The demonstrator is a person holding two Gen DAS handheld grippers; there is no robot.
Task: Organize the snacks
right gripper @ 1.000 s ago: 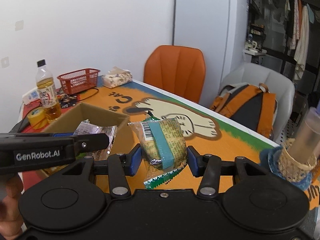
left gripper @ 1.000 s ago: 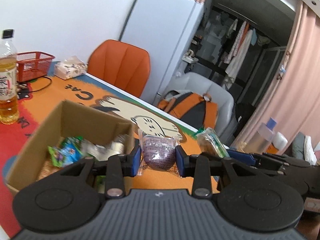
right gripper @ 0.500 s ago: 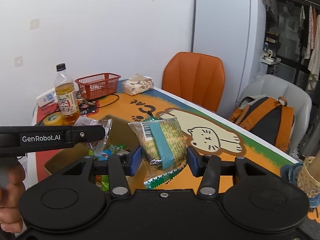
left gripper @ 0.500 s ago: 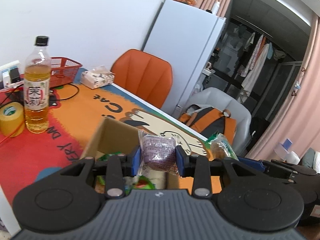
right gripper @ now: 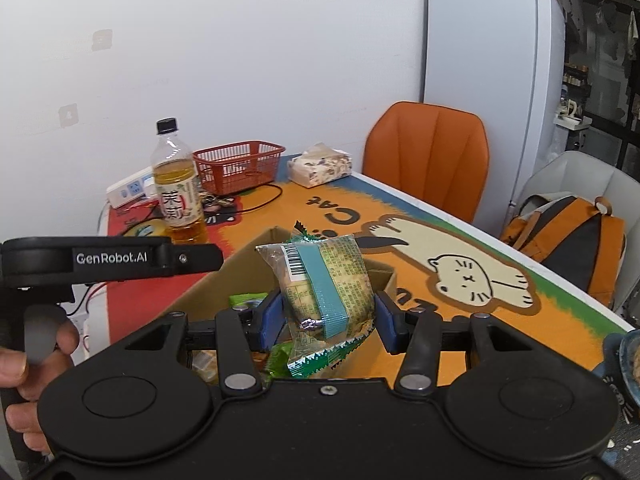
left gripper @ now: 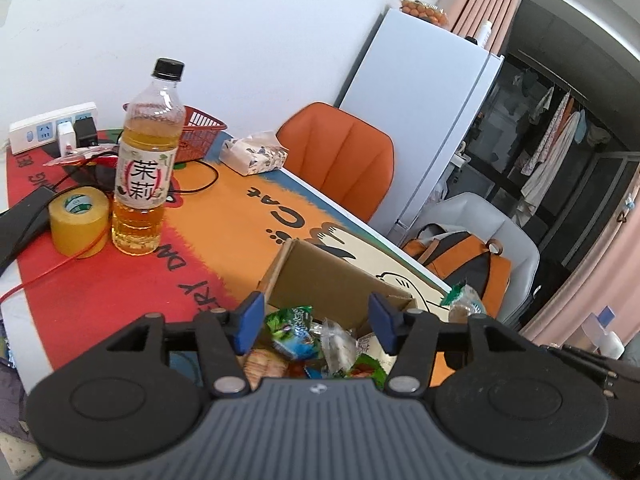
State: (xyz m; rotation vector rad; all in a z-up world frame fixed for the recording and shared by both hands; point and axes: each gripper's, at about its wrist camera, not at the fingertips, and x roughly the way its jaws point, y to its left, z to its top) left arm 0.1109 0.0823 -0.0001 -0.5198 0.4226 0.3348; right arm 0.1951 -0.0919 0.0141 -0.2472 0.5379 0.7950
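An open cardboard box [left gripper: 320,276] sits on the cat-print table mat, with several snack packets [left gripper: 294,332] inside. My left gripper [left gripper: 316,316] is open and empty right above the box. My right gripper [right gripper: 326,316] is shut on a green and teal snack packet [right gripper: 324,280], held over the box's near edge [right gripper: 216,280]. That packet's tip also shows at the right of the box in the left wrist view [left gripper: 464,300]. The left gripper's body [right gripper: 108,260] shows at the left of the right wrist view.
A tea bottle [left gripper: 146,164], a yellow tape roll [left gripper: 78,220], a power strip [left gripper: 52,128], cables, a red basket [right gripper: 238,166] and a tissue pack [left gripper: 254,154] stand at the table's far end. An orange chair [left gripper: 340,160] and a grey chair with a backpack [left gripper: 460,248] stand beyond the table.
My left gripper has opened and let go of the purple snack, which is gone from between its fingers. Both grippers have moved over the box. The right still holds its packet.
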